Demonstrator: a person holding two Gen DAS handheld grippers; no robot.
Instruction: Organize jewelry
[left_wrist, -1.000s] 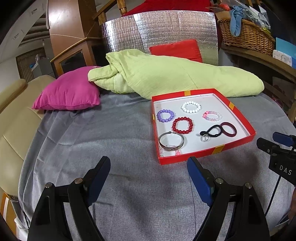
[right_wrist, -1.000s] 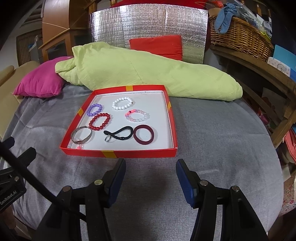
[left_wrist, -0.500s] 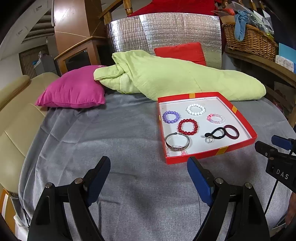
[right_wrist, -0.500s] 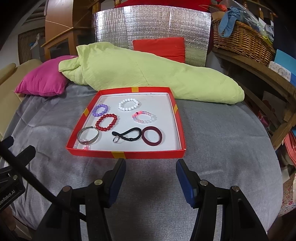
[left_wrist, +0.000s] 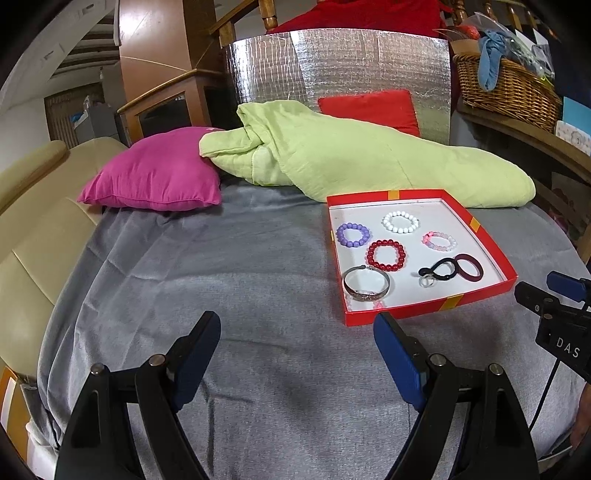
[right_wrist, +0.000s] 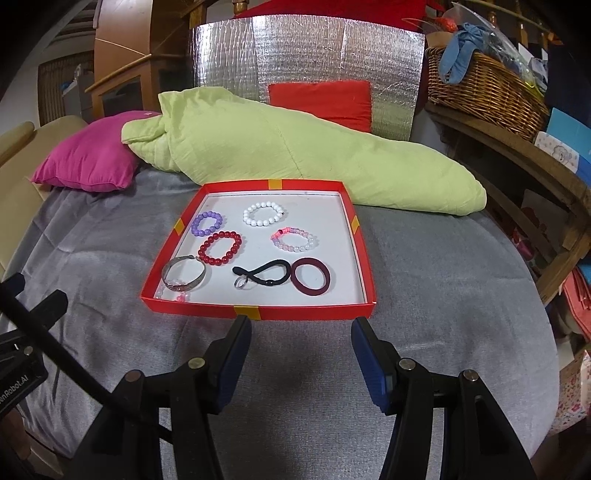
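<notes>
A red-rimmed tray (left_wrist: 424, 313) (right_wrist: 306, 311) with a white floor lies on the grey cloth. Inside it are a purple bead bracelet (right_wrist: 207, 223), a white bead bracelet (right_wrist: 264, 213), a red bead bracelet (right_wrist: 220, 248), a pink-and-clear bracelet (right_wrist: 294, 239), a silver bangle (right_wrist: 183, 277), a black hair tie with a ring (right_wrist: 260, 278) and a dark red band (right_wrist: 310, 281). My left gripper (left_wrist: 297, 330) is open over bare cloth, left of the tray's near corner. My right gripper (right_wrist: 301, 338) is open just before the tray's front rim. Neither holds anything.
A green quilt (right_wrist: 288, 158), a pink cushion (left_wrist: 155, 177) and a red cushion (right_wrist: 321, 101) lie behind the tray, before a silver foil panel (right_wrist: 303, 55). A wicker basket (right_wrist: 484, 85) sits on a wooden shelf at right. A beige sofa (left_wrist: 33, 221) borders the left.
Both grippers have drawn back slightly from the tray, so it sits a little farther off in both views. The jewelry has not moved and the jaws keep their width.
</notes>
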